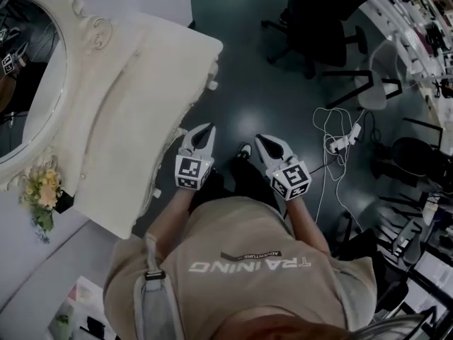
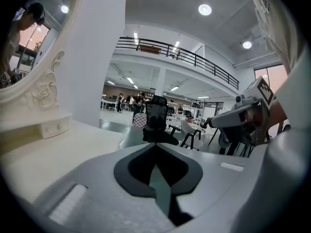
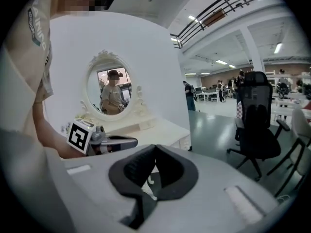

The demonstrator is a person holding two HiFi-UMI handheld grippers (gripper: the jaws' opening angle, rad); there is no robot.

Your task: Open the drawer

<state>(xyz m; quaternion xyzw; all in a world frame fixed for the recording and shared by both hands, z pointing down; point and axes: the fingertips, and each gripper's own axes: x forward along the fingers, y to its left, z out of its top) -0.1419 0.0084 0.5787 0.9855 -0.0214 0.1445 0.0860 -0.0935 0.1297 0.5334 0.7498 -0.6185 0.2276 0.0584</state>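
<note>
The dressing table's drawer front (image 1: 207,80) lies just left of the left gripper (image 1: 204,129), with the right gripper (image 1: 262,139) farther right; both are closed and empty.

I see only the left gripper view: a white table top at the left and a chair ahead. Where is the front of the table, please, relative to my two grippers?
Observer: In the head view the table lies to the left of the left gripper and the right gripper. Its front edge faces them, and neither touches it.
Operator: Are the jaws of the right one open?
Observer: No. The right gripper view shows its jaws together, with nothing between them.
Operator: Is there anything to pull on that front?
Observer: A small white knob sticks out of the front edge, ahead of the left gripper.
</note>
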